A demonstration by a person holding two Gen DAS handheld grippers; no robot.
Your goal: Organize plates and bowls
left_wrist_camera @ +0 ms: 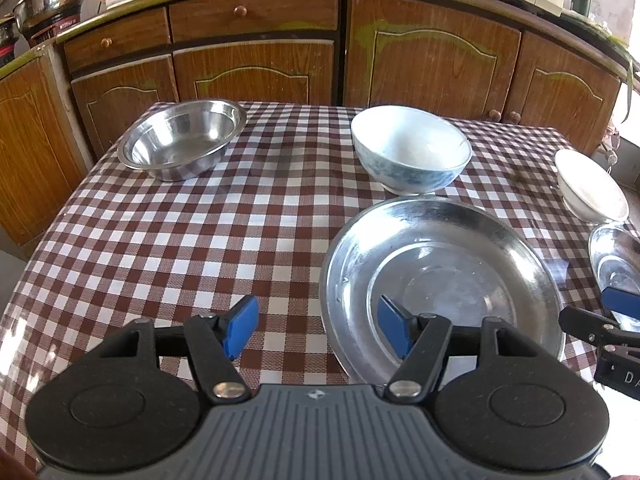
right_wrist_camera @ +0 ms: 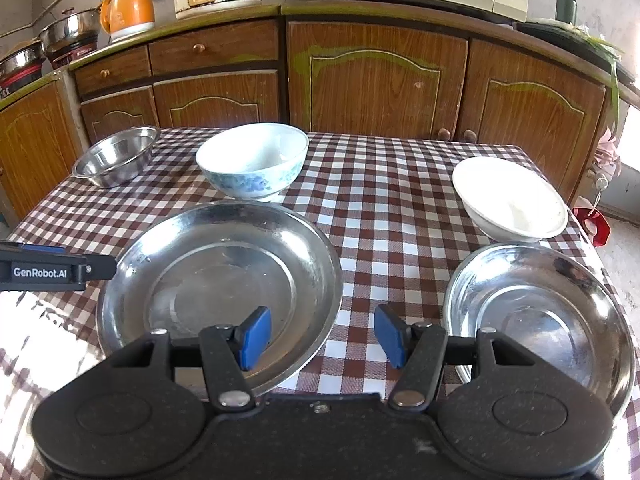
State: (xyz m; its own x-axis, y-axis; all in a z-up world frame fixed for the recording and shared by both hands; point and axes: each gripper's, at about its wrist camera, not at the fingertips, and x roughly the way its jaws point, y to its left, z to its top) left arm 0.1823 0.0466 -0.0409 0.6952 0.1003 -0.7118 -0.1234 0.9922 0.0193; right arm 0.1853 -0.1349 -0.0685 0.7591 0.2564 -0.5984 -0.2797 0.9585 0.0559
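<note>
Each black tool (left_wrist_camera: 318, 330) has blue pads (left_wrist_camera: 240, 332), silver screws and a ribbed grey base.

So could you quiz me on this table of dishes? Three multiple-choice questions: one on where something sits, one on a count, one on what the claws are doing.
1. Where is the blue-flowered bowl?
A. Just behind the large steel plate
B. Inside the small steel plate
C. On the counter

2. How many dishes stand on the checked tablecloth?
A. Three
B. Five
C. Seven

3. What is the right claw holding?
A. A plate rim
B. A bowl
C. Nothing; it is open

Answers: 1 A, its foot stands by the plate's far rim. 2 B, two steel plates, a steel bowl, the flowered bowl, a white bowl. 3 C, only cloth shows between its blue pads.
</note>
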